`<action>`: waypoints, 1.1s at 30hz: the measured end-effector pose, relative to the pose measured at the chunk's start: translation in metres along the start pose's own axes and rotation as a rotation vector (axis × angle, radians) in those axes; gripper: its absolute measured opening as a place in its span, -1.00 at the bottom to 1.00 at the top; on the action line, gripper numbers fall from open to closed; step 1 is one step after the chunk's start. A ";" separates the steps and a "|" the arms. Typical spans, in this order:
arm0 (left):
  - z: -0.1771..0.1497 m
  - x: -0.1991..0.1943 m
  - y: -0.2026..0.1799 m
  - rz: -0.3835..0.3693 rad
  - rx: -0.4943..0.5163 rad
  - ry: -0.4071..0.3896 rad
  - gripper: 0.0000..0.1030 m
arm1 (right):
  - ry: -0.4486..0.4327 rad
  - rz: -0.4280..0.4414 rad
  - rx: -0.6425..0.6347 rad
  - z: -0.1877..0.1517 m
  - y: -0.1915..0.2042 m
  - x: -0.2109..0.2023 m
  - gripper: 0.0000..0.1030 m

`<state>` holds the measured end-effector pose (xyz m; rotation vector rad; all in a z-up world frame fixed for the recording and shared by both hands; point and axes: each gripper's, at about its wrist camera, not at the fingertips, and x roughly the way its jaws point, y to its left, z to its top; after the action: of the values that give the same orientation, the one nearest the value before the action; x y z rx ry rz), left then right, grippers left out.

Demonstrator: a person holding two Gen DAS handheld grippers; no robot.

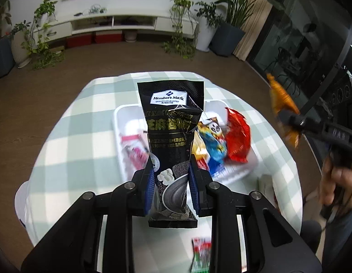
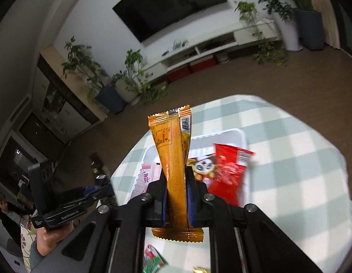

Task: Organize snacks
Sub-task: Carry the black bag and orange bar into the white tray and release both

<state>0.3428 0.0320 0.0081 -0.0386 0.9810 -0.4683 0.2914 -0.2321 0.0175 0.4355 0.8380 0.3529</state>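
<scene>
My left gripper (image 1: pixel 172 182) is shut on a black Member's Mark sesame packet (image 1: pixel 170 122), held upright above the table. My right gripper (image 2: pixel 177 195) is shut on an orange snack packet (image 2: pixel 173 159), also held up; it shows at the right of the left wrist view (image 1: pixel 281 104). Below both lies a white tray (image 1: pixel 121 116), also in the right wrist view (image 2: pixel 240 136). The tray holds a red packet (image 1: pixel 237 136), a blue-and-yellow panda packet (image 1: pixel 212 141) and a pink packet (image 1: pixel 135 150).
The round table has a green-and-white checked cloth (image 1: pixel 73 141). A green-and-red packet (image 1: pixel 202 257) lies on the table near me, also in the right wrist view (image 2: pixel 152 259). Plants and a white TV cabinet (image 1: pixel 112 20) stand beyond.
</scene>
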 end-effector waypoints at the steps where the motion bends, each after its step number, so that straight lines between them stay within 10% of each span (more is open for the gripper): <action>1: 0.006 0.011 0.000 0.000 -0.002 0.016 -0.53 | 0.021 -0.010 0.000 0.001 0.001 0.016 -0.72; 27: 0.011 0.125 0.002 0.057 -0.023 0.094 -0.46 | 0.152 -0.157 -0.021 -0.019 -0.006 0.120 -0.66; 33: 0.008 0.115 0.003 0.065 -0.026 0.060 0.17 | 0.141 -0.163 -0.038 -0.019 -0.001 0.116 -0.25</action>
<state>0.4041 -0.0122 -0.0788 -0.0167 1.0439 -0.3992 0.3491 -0.1751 -0.0673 0.3064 0.9959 0.2500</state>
